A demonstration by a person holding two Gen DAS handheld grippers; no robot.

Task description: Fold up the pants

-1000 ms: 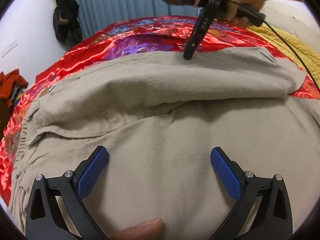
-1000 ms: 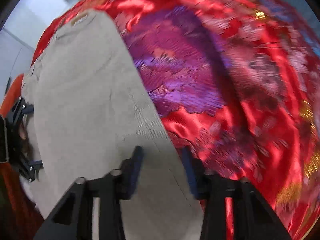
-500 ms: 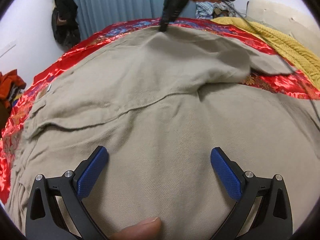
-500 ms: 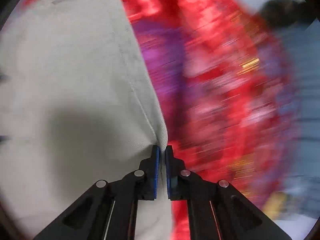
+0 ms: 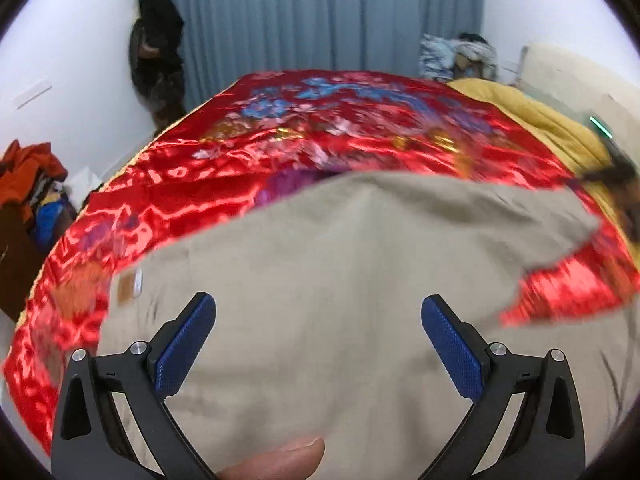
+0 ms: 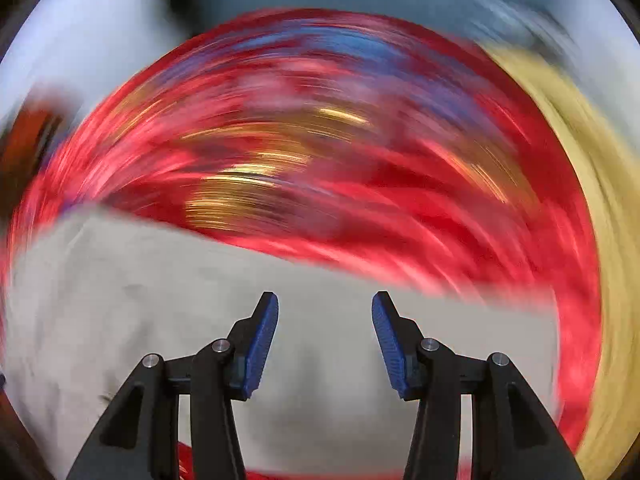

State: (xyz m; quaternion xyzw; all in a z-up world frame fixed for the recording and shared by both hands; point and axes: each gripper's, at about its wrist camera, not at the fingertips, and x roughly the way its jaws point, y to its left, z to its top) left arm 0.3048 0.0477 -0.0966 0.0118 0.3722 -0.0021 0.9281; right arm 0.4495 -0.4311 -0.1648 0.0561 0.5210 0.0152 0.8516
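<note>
Pants [image 5: 340, 280]: beige, spread flat on the bed under both of my claws; one end folded back, its corner lying toward the right over the red cover.
Label on pants [image 5: 130, 288]: small tan patch near the left edge of the cloth.
Bed cover [image 5: 320, 136]: shiny red satin with blue, pink and gold flower pattern; shows beyond the pants on the far side, left and right.
Yellow blanket [image 5: 560, 132]: knitted, on the bed's far right, beside the red cover.
Room: blue-grey curtain [image 5: 320, 16] on the far wall; dark garment [image 5: 158, 48] hanging at its left; orange clothes heap [image 5: 28, 172] at far left; white walls.
My left claw [image 5: 318, 344]: jaws spread wide, nothing between the blue pads, held above the pants, not touching them.
My thumb [image 5: 276, 460]: tip visible at the bottom edge.
My right claw [image 6: 325, 336]: jaws opening, partly apart, nothing gripped; pants below them. View heavily blurred.
</note>
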